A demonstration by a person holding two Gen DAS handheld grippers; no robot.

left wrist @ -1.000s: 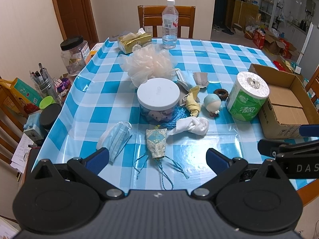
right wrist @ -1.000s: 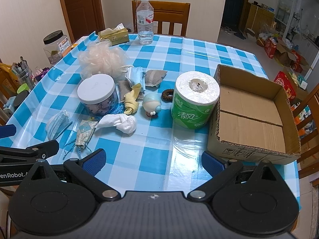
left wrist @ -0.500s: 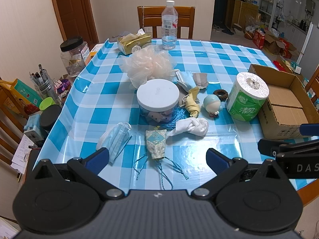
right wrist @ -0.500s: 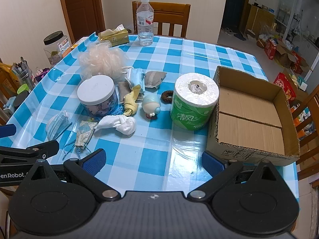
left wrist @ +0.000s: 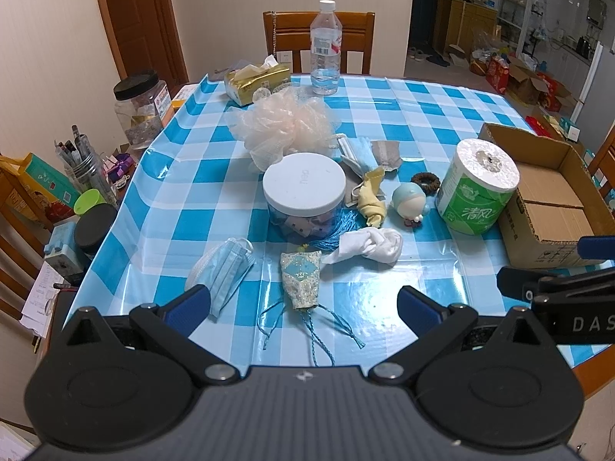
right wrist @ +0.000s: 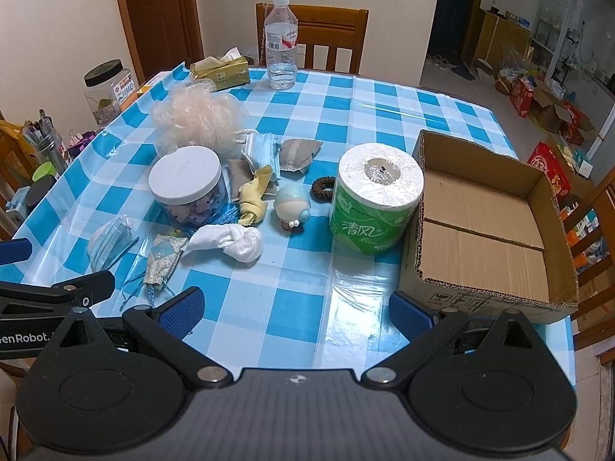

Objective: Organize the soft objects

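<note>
Soft things lie on the blue checked tablecloth (left wrist: 192,176): a peach bath pouf (left wrist: 282,126), a blue face mask (left wrist: 225,265), a patterned pouch with blue cords (left wrist: 301,278), a knotted white cloth (left wrist: 373,246), a yellow cloth (left wrist: 372,201), another mask (left wrist: 359,151) and a grey sachet (left wrist: 386,151). An open cardboard box (right wrist: 488,215) stands at the right. My left gripper (left wrist: 303,305) is open and empty over the pouch's cords. My right gripper (right wrist: 294,309) is open and empty near the front edge, left of the box.
A white-lidded jar (left wrist: 303,196), a small doll figure (left wrist: 409,203), a brown hair tie (left wrist: 426,182), a toilet roll (left wrist: 478,188), a water bottle (left wrist: 324,48) and a tissue pack (left wrist: 255,78) stand on the table. A chair (left wrist: 319,40) is behind it. Clutter lines the left side.
Both views have shifted only slightly; the grippers stay open and no object has moved.
</note>
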